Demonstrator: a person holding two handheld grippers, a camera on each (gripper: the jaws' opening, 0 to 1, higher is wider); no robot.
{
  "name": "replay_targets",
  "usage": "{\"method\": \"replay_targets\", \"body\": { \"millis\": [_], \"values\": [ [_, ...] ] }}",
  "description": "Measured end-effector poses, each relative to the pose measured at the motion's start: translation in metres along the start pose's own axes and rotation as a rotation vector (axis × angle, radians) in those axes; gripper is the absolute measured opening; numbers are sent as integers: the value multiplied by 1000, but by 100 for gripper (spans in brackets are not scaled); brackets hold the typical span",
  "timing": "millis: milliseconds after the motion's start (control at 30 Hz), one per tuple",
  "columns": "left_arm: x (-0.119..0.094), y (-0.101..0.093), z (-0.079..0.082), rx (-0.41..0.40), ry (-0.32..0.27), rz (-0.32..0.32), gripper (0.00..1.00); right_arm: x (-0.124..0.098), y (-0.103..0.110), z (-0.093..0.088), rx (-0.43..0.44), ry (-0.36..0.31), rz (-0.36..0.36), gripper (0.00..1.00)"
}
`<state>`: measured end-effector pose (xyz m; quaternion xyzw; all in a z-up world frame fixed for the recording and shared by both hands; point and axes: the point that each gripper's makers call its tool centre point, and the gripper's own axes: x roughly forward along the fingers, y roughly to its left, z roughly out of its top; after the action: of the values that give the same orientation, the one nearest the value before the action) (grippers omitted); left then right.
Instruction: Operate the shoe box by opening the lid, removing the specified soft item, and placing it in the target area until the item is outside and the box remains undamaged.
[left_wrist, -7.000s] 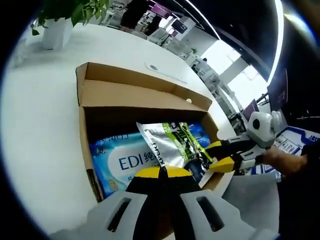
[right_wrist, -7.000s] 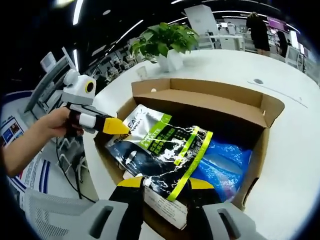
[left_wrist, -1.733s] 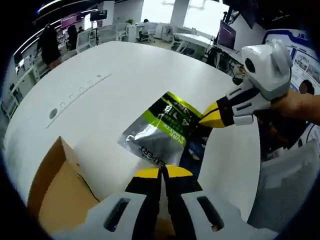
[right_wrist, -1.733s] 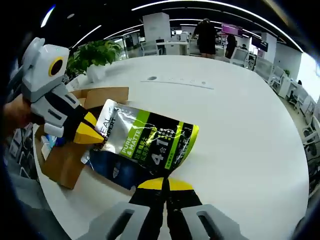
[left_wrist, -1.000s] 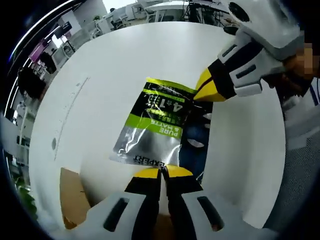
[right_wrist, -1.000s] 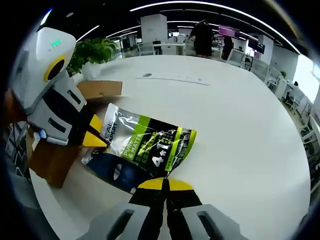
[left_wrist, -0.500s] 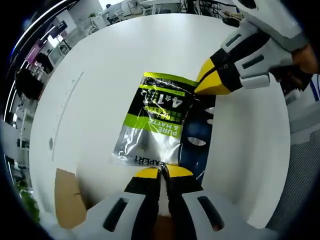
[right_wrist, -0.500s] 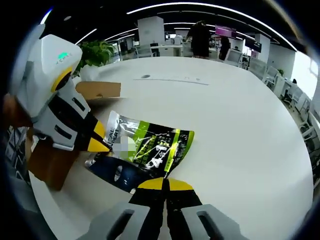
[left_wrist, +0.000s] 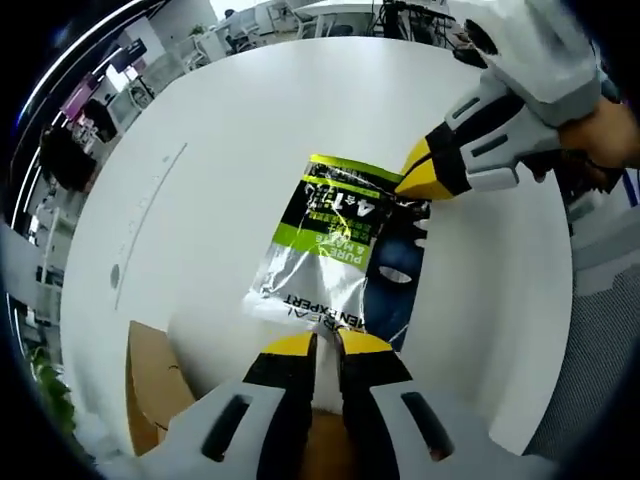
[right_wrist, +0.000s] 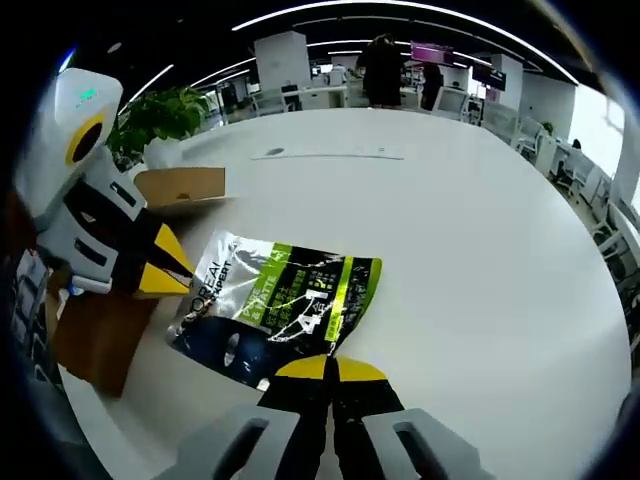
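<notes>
A silver, green and black soft pouch (left_wrist: 325, 250) lies flat on the white table (left_wrist: 220, 150). In the left gripper view my left gripper (left_wrist: 327, 347) stands just off the pouch's near edge, its yellow tips slightly parted. My right gripper (left_wrist: 415, 172) comes in from the right and pinches the pouch's far corner. In the right gripper view the pouch (right_wrist: 280, 300) lies ahead, with my right gripper (right_wrist: 327, 368) shut on its near edge. My left gripper (right_wrist: 165, 265) stands open beside the pouch's left end. The cardboard shoe box (right_wrist: 180, 185) sits at the left.
Part of the shoe box (left_wrist: 150, 390) shows at the lower left of the left gripper view. A potted plant (right_wrist: 165, 115) stands behind the box. A person (right_wrist: 385, 65) stands far off beyond the table (right_wrist: 480, 230). A hand (left_wrist: 610, 140) holds the right gripper.
The pouch has come down flat on the table. My left gripper's jaws have parted and let go of the pouch's edge. My right gripper keeps its hold.
</notes>
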<state>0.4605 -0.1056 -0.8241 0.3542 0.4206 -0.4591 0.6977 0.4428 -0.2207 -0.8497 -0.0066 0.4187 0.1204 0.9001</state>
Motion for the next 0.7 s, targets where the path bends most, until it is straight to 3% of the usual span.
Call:
{"method": "replay_targets", "body": {
  "millis": [367, 700],
  "values": [
    [-22, -8, 19, -65, -113, -44, 7, 3, 3, 2, 0, 2, -1, 0],
    [-58, -4, 22, -163, -215, -55, 7, 4, 0, 3, 1, -6, -31, 0]
  ]
}}
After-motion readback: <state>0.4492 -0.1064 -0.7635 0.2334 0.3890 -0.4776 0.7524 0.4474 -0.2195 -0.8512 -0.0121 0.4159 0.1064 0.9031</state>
